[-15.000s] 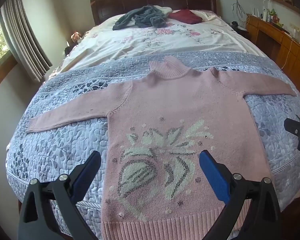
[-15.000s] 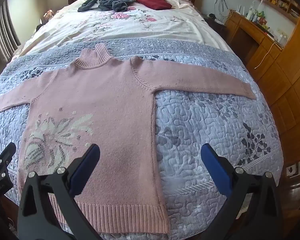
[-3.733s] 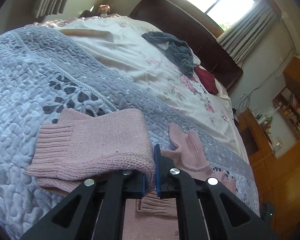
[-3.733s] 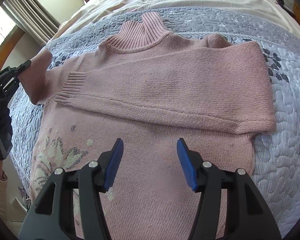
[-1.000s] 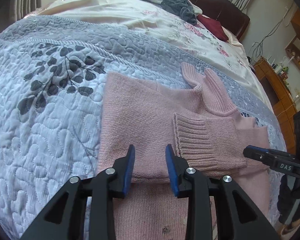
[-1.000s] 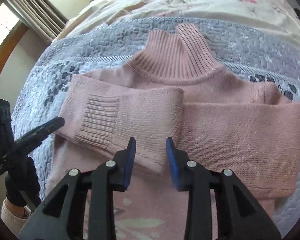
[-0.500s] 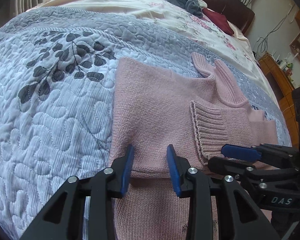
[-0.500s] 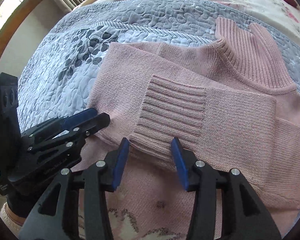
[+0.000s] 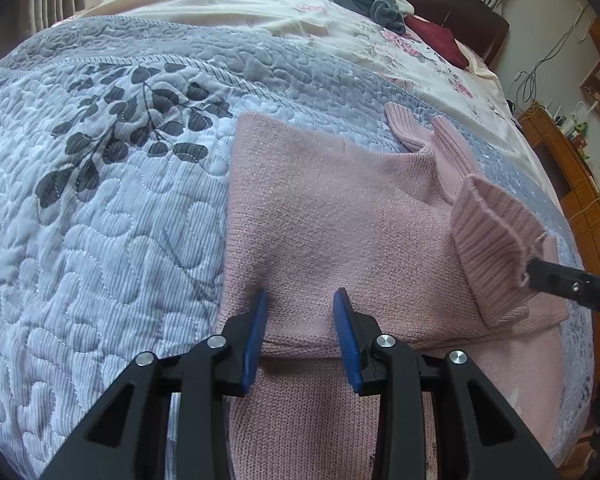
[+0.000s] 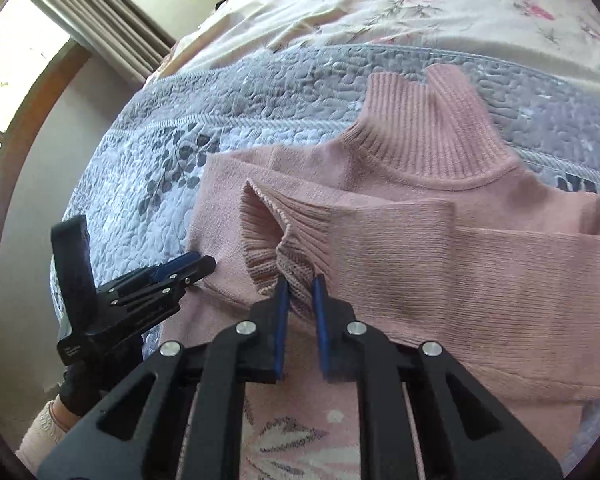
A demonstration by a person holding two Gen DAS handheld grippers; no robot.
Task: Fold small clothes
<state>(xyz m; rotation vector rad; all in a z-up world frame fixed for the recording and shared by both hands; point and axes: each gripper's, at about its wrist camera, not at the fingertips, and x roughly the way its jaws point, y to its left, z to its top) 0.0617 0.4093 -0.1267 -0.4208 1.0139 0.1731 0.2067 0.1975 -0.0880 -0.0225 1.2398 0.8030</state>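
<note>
Cuff (image 10: 276, 240) now lifted, right gripper (image 10: 300, 292) pinching, one sweater (image 9: 340, 208)

A bed (image 9: 100, 200) under a grey-blue quilt with leaf print fills the room. Beyond the quilt lies a cream floral sheet (image 9: 260, 12), ending at a dark wooden headboard (image 9: 480, 12). Right of the bed stands a wooden cabinet (image 9: 572, 168); left, a sunlit window (image 10: 16, 60) with grey curtains (image 10: 100, 16).

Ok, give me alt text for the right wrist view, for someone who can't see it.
The right claw is shut on the ribbed cuff of a pink turtleneck sweater, lifting it off the sleeves folded across the chest. The sweater lies on a grey quilted bedspread; the left claw rests at the sweater's edge.
</note>
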